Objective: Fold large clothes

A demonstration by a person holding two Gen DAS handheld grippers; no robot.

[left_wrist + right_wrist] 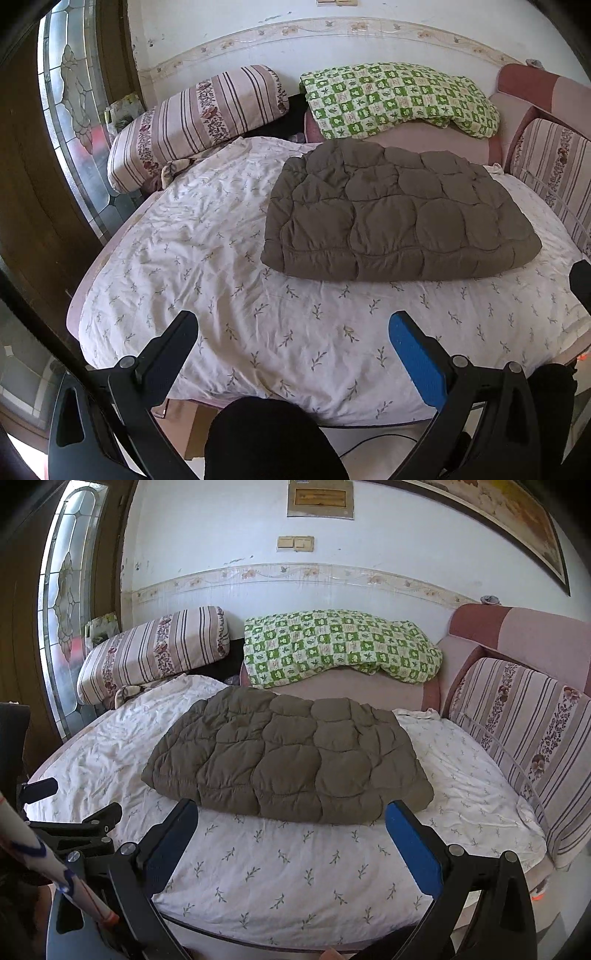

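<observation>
A brown quilted padded garment (395,214) lies folded into a thick rectangle on the bed's white leaf-print sheet (207,258). In the right wrist view the same garment (288,760) sits just beyond my fingertips. My left gripper (293,325) is open above the sheet's near edge, well short of the garment, with nothing between its fingers. My right gripper (291,812) is open too, its blue-padded fingertips level with the garment's near edge and straddling it without touching. The left gripper (74,823) also shows at the left edge of the right wrist view.
A striped bolster (195,122) and a green checked blanket (399,96) lie at the bed's far side. A striped cushion (532,746) lines the right side. A glass-panelled wooden door (70,122) stands left. A person's dark-clothed knee (273,439) is below the bed edge.
</observation>
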